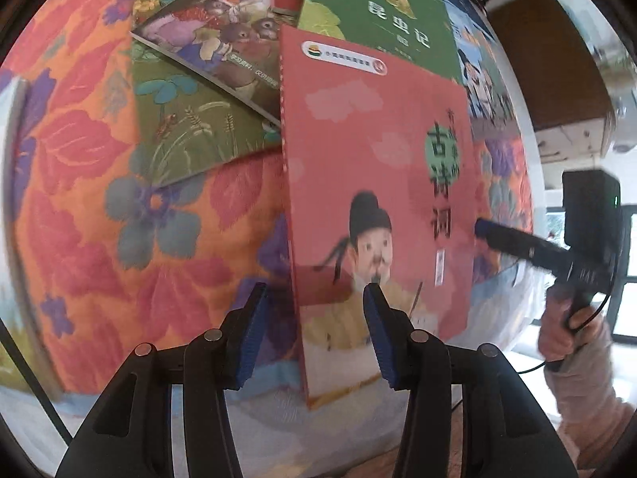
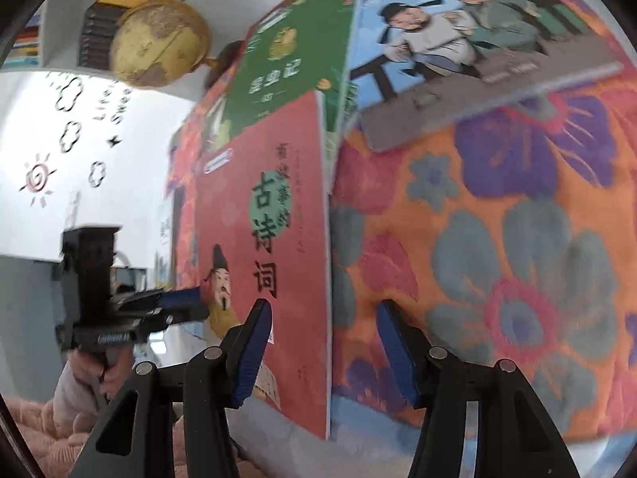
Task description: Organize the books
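Barely begun: both grippers' fingers stand half open, each straddling an edge of the red book unpinched, other books scattered beyond

Floral cloth, globe and wall decals

An orange tablecloth with purple and grey flowers fills the right wrist view from three to six o'clock; a yellow globe sits at eleven, sun and cloud wall decals at nine.

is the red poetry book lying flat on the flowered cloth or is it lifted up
Cannot tell for sure. The red poetry book overlaps the green book, and its long edges sit between each pair of open tongs, left and right.
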Demonstrator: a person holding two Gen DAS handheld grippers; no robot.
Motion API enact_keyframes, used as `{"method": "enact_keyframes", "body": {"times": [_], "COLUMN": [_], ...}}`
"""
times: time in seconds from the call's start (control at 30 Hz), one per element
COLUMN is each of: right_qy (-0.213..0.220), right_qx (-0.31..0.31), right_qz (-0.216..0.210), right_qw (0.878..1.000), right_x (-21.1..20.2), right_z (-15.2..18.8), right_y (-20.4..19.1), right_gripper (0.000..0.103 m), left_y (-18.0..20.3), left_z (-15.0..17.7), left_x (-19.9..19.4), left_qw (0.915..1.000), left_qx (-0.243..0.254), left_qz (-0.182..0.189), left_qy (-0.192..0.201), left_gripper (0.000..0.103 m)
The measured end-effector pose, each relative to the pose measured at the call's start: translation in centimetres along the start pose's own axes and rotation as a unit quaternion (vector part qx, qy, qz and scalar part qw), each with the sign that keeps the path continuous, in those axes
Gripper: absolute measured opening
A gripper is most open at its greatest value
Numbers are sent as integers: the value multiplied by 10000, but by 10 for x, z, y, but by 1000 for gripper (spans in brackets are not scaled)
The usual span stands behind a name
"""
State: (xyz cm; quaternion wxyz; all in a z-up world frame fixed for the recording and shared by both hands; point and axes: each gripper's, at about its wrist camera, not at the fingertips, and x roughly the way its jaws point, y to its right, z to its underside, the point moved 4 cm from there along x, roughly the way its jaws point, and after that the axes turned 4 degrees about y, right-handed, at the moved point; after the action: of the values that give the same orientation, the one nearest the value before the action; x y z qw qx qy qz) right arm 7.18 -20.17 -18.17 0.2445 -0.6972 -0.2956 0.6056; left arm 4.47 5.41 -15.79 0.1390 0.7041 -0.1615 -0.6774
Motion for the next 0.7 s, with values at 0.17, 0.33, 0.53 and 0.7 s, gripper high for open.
{"method": "enact_keyframes", "body": {"times": [0.17, 0.33, 0.53, 0.7], "right_qy": [-323, -272, -338, -264], "right_qx": [-25, -19, -142, -30], "right_qz": [-593, -762, -700, -682], "right_qw": [9977, 9967, 9969, 9973], "right_x": [4, 7, 21, 20], "right_z": [16, 18, -1, 0], "right_y": [8, 9, 5, 9], "right_gripper": [42, 33, 15, 13], "left_y": [1, 10, 8, 10], "left_z": [6, 0, -11, -11], "left_x": [1, 10, 13, 6], "left_qw": [9995, 9991, 9983, 9987], "left_qx": [62, 163, -161, -84], "left_qz": [291, 395, 507, 430], "left_qy": [96, 75, 243, 255], "left_gripper": [43, 41, 37, 32]}}
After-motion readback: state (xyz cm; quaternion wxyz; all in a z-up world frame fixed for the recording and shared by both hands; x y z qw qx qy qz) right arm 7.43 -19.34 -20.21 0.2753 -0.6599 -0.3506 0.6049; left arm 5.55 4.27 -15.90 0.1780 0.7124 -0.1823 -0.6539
